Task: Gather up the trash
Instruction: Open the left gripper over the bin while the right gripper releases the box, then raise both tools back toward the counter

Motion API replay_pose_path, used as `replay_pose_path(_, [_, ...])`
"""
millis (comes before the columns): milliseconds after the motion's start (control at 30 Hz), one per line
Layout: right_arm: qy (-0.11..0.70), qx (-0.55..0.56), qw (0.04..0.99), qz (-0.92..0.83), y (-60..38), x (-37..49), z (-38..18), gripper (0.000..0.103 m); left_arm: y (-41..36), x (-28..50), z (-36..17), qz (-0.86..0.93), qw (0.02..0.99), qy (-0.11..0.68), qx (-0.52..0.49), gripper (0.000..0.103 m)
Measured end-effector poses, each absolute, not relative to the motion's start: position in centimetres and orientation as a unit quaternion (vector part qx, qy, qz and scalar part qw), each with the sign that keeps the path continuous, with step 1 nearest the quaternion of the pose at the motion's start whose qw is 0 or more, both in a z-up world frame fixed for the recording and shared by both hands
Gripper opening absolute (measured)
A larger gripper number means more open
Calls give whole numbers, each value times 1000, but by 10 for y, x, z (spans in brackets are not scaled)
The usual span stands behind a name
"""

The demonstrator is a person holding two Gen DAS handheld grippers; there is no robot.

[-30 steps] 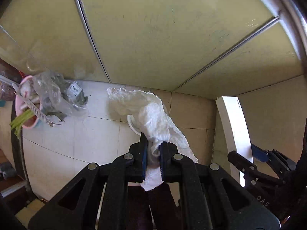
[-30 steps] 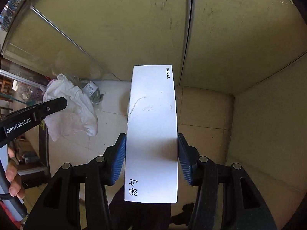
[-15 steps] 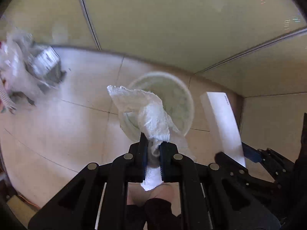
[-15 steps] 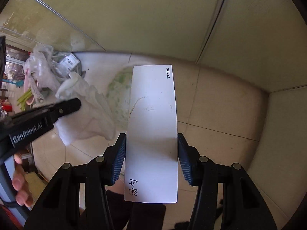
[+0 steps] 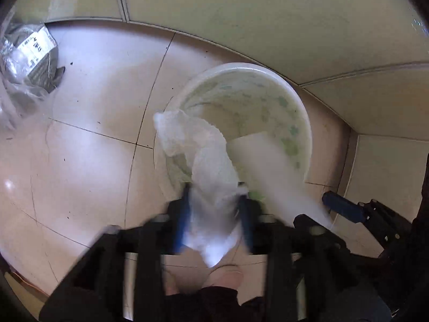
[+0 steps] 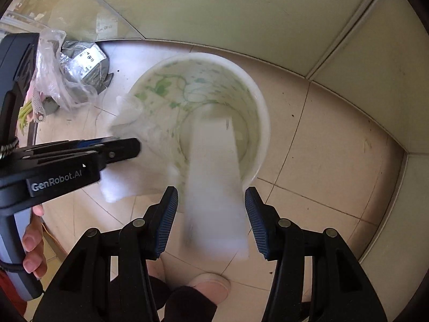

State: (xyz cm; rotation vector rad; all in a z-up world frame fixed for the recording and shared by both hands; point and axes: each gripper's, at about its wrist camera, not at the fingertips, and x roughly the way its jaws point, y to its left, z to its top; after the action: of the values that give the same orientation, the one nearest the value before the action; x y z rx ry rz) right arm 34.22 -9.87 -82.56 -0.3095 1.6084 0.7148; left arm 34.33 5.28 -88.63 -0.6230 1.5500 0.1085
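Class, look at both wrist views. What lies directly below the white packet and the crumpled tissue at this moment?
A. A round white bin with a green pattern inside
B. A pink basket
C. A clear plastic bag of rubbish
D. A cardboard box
A: the packet and the tissue both hang over the open mouth of the bin, whose inner wall shows green markings.

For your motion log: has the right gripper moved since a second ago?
Yes. The right gripper has come down toward the bin, which now fills the view beneath it; the white packet sits loose between its open jaws.
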Motion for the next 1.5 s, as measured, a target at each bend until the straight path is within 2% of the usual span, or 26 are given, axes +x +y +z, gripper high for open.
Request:
replay_pose_path(100, [700, -136, 630, 307, -99, 343, -822, 55, 57, 348, -878, 46, 682, 677, -272, 43])
replay_pose_path(233, [701, -122, 638, 295, -99, 346, -810, 55, 59, 351, -861, 59, 692, 678, -241, 43])
replay_pose_path(433, [693, -97, 657, 280, -110, 352, -748, 55, 52, 350, -793, 64, 710, 673, -199, 43])
replay_pose_path(733, [653, -70, 702, 276, -124, 354, -584, 55, 50, 331, -617, 68, 745, 642, -167, 43])
replay_pose_path(1200, [551, -7, 792, 262, -147, 320, -305, 55, 59, 292, -314, 57, 830, 536, -139, 43])
replay_pose_path(1400, [501, 23, 831, 243, -156, 310, -223, 55, 53, 279, -219, 30, 871, 481, -95, 44])
replay_pose_path(1500, [465, 26, 854, 232, -147, 303, -191, 55, 50, 277, -186, 25, 892, 447, -67, 50])
